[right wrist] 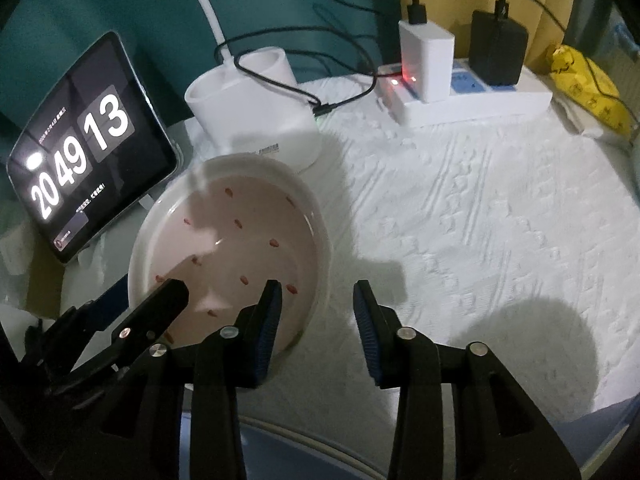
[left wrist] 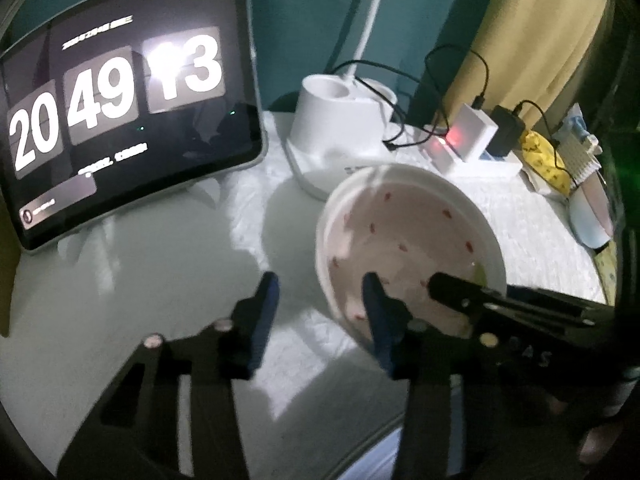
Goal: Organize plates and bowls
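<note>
The bowl (right wrist: 230,246) was seen on the white-clothed counter (right wrist: 480,220), right of the tablet (right wrist: 86,148). Its rim was straddled, ungripped, by the left hand-held gripper (left wrist: 322,294) and the right hand-held gripper (right wrist: 316,300); both were equally near.

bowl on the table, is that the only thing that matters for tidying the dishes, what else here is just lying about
Part of the job:
- bowl, white rim, pink inside with red specks
- left gripper, straddling its rim
- right gripper, straddling its rim

Just lying about:
- tablet showing a clock
- lamp base
- power strip with chargers
- yellow packet
</note>
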The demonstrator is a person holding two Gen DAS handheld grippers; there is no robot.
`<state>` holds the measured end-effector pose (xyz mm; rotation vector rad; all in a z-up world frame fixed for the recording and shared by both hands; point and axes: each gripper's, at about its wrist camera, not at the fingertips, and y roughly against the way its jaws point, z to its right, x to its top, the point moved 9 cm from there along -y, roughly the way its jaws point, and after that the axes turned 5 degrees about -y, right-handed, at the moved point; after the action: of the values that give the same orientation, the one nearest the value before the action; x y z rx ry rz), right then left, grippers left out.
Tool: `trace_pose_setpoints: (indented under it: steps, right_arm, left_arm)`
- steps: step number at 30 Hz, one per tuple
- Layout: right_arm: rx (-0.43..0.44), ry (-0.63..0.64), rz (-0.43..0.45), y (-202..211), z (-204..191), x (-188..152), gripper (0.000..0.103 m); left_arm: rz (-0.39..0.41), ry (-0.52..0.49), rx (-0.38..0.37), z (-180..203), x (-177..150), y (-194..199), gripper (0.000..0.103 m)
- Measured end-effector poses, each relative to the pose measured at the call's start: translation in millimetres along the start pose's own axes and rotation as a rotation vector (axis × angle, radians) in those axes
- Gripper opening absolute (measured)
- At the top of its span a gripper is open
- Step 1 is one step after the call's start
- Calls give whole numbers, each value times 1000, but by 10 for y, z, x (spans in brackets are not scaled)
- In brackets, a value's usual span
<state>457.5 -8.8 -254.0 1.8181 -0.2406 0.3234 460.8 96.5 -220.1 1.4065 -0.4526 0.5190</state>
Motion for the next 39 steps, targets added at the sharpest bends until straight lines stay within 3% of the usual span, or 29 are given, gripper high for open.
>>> trace_pose_setpoints:
  steps: [3, 5, 21, 39]
  right_arm:
    - [16, 1, -6, -35, -37, -21, 19]
    - [14, 12, 9, -22, -66, -15, 19]
    - [15, 34, 57, 140, -127, -10, 18]
    - [40, 59, 124, 579, -189, -67, 17]
  left_arm:
    - [-4, -17, -14, 63, 3, -31, 29]
    - [-11, -32, -18, 100, -11, -48, 23]
    - [58, -47, 4, 131, 30, 86, 19]
    - [146, -65, 21, 194, 48, 542, 19]
